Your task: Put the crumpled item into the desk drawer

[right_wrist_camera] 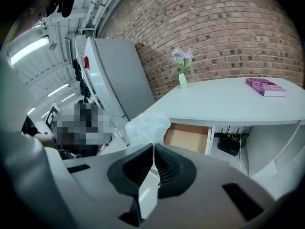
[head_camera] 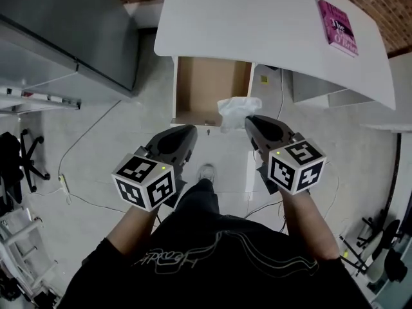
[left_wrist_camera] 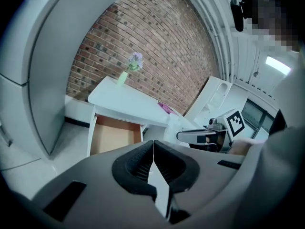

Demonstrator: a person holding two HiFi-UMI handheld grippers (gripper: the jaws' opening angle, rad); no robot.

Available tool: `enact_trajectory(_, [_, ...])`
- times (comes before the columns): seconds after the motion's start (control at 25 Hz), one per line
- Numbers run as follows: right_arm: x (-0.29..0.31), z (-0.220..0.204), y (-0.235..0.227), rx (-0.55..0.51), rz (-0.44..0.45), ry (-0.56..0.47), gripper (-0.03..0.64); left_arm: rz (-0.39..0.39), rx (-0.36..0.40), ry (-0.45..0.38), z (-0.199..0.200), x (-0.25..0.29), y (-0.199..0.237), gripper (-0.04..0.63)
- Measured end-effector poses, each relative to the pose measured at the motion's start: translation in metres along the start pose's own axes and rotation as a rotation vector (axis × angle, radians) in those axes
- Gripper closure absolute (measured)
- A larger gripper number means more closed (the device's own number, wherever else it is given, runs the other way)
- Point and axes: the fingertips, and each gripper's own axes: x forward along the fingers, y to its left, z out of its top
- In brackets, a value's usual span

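My right gripper [head_camera: 248, 120] clamps the crumpled item [head_camera: 235, 109] by its edge, near the open desk drawer's [head_camera: 209, 82] 4 o'clock corner. My left gripper [head_camera: 191, 131] is closed, empty. Released here, the item could miss and hit the floor [head_camera: 129, 147]

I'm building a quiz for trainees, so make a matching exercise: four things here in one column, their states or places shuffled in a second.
1 crumpled white item
2 brown-lined white desk drawer
3 pink rectangular book
4 left gripper

a pulled open
b shut and empty
c pinched in the right gripper
d lying on the white desk

Pairs: 1-c, 2-a, 3-d, 4-b
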Motion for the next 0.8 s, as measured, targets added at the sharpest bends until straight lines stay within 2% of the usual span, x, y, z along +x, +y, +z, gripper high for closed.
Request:
enact_trajectory(0.24, [0.049, -0.011, -0.028, 0.011, -0.011, 0.057, 0.572, 0.025, -0.038, 0.027, -0.019, 0.025, 0.031, 0.572])
enact_trajectory(0.48, [0.109, -0.035, -0.058, 0.024, -0.016, 0.115, 0.572, 0.031, -0.041, 0.054, -0.036, 0.050, 0.055, 0.572])
enact_trajectory(0.8, [0.187, -0.075, -0.089, -0.025, -0.008, 0.228, 0.572, 0.035, -0.030, 0.101, -0.061, 0.079, 0.092, 0.572])
